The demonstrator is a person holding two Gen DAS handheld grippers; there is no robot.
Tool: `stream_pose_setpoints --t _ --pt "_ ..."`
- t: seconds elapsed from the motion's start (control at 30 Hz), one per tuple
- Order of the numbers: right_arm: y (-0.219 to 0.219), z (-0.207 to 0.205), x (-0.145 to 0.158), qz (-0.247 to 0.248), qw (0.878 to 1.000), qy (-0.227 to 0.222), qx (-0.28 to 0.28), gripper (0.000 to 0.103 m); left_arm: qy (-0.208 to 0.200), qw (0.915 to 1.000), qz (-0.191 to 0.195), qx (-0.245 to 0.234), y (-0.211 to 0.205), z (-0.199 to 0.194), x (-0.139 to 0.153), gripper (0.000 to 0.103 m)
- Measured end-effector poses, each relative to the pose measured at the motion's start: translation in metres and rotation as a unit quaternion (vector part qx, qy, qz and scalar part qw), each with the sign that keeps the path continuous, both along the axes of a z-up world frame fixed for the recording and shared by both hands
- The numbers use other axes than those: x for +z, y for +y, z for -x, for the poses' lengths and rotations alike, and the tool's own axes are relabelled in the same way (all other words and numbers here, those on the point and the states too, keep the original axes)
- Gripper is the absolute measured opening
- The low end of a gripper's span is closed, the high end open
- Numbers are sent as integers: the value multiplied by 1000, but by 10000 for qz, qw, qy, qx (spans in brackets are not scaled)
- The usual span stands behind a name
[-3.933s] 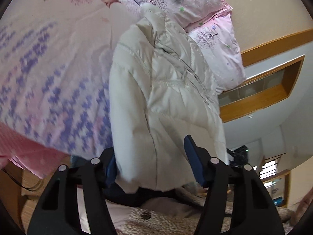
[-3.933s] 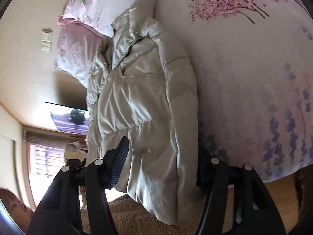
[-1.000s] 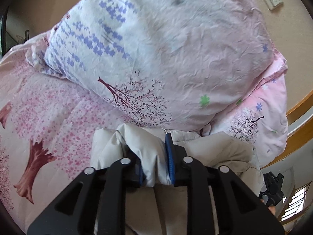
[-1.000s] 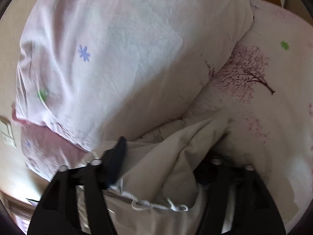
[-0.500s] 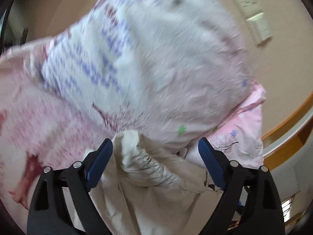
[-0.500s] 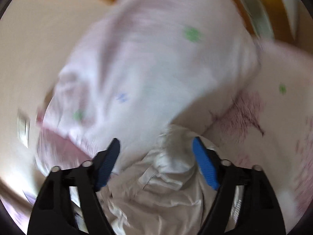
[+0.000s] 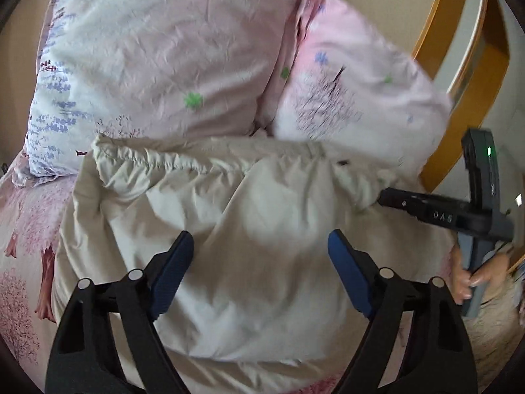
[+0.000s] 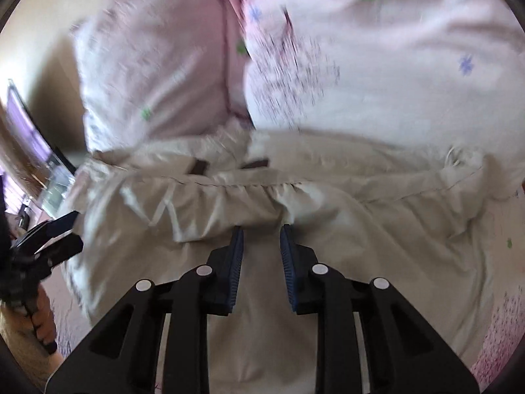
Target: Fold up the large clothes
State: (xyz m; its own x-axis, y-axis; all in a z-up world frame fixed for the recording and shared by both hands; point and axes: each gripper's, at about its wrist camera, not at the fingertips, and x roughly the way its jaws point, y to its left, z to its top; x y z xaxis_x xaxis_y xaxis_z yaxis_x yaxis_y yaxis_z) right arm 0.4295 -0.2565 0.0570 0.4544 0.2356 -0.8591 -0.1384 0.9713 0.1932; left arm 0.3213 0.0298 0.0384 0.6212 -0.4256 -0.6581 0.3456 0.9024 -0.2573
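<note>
A cream puffer jacket [image 7: 262, 229] lies folded and rumpled on the bed, its gathered hem edge resting against the foot of two pink floral pillows [image 7: 183, 52].

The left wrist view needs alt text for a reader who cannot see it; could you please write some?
A cream puffer jacket lies folded on a pink floral bedspread, its gathered edge against two floral pillows. The left gripper hovers over it, jaws wide apart, gripping nothing. The right gripper reaches in beside the jacket's edge.
</note>
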Motion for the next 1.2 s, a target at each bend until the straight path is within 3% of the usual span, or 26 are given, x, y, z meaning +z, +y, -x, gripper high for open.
stream_pose_setpoints --t 0.23,0.5,0.6,0.67,0.8,0.9,1.03,1.13,1.2 --pt "-3 -50 -35 196 9949 889 -425 23 304 9981 -466 266 -10 -33 -17 82" --pt "-11 -80 -65 -49 9845 1610 -692 23 858 9921 -701 589 -18 -70 -28 82" --pt "-18 -72 -59 -243 9870 1485 -565 24 1046 9904 -667 613 -20 -74 -31 83" --pt "-30 -56 -42 -386 9910 1175 -503 25 1053 9922 -427 522 -9 -66 -25 83" --pt "-76 -3 1 -528 9954 168 -778 33 604 9955 -344 642 27 -40 -6 83" --pt "-118 21 12 -365 9914 -246 -1236 33 462 9935 -477 924 55 -37 0 83" --pt "-162 16 -17 -409 9839 198 -1726 33 597 9885 -605 1254 78 -47 -9 83" --pt "-182 9 -56 -607 9735 702 -2089 22 843 9836 -729 1417 82 -62 -26 80" --pt "-191 8 -68 -762 9687 739 -2242 14 1007 9826 -580 1448 85 -68 -34 80"
